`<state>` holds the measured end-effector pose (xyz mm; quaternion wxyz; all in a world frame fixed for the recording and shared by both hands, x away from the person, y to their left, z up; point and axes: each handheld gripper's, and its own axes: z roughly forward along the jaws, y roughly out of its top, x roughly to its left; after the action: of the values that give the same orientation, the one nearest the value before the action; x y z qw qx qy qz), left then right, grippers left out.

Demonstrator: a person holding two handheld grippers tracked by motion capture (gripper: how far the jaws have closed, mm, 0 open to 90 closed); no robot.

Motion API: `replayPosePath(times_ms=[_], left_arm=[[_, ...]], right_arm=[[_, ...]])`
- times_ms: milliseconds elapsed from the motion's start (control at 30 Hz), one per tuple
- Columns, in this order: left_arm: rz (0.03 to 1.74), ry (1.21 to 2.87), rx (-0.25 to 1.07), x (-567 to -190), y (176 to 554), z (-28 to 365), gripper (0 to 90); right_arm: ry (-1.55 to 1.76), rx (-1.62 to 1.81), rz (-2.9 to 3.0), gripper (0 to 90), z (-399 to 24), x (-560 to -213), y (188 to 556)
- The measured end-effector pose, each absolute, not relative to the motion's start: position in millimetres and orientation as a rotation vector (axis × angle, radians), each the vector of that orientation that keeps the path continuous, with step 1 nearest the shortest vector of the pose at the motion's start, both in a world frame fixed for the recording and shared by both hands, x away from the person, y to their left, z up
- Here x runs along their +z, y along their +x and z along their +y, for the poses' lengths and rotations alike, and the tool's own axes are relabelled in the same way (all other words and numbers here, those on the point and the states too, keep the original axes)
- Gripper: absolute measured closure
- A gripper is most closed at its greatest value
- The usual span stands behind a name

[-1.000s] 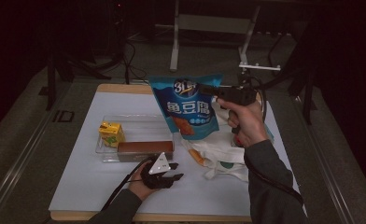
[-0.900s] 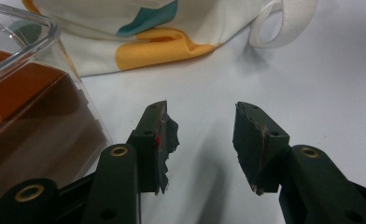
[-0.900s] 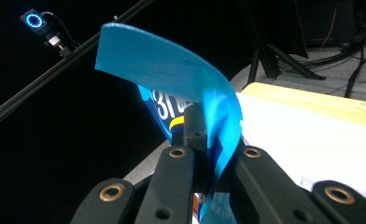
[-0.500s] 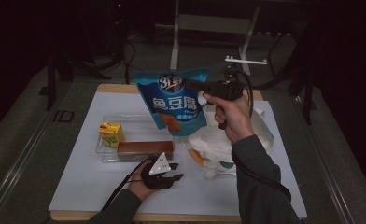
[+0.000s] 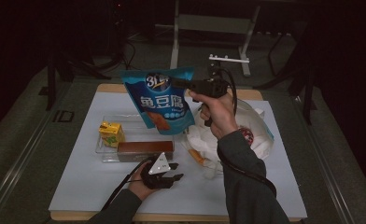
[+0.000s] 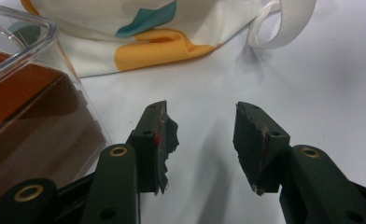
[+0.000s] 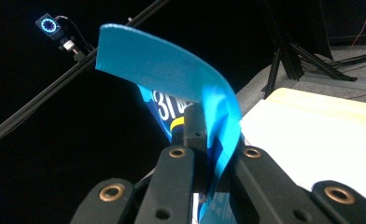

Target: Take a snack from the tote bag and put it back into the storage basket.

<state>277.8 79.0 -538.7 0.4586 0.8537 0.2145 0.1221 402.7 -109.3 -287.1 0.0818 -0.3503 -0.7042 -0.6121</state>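
A blue snack bag (image 5: 160,100) hangs in the air above the back middle of the white table, over the clear tray (image 5: 107,122). My right gripper (image 5: 179,83) is shut on the bag's top right edge; in the right gripper view the blue top edge (image 7: 209,100) curls up from between the jaws. My left gripper (image 5: 175,171) rests low near the table's front edge, open, with nothing between its fingertips (image 6: 158,135). Beside it the clear tray (image 6: 29,39) holds a brown box (image 5: 145,150) and a yellow carton (image 5: 111,133).
A white cloth bag (image 5: 239,133) with orange and teal patches lies right of the tray, its strap (image 6: 284,32) curling onto the white tabletop (image 5: 78,186). A metal stand (image 5: 214,23) rises behind the table. Dark floor surrounds the table.
My right gripper has carried the blue snack bag to the left, away from the cloth bag and toward the space above the tray. The left gripper has stayed put.
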Motion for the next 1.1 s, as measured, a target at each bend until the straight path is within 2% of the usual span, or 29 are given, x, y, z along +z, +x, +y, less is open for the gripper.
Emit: replayPosePath(times_ms=[1100], left_arm=[[0.535,2.097,0.298,-539,278,80,54.6]], right_arm=[[-1.06,-1.808,-2.084,88.8,-72,-304,422]])
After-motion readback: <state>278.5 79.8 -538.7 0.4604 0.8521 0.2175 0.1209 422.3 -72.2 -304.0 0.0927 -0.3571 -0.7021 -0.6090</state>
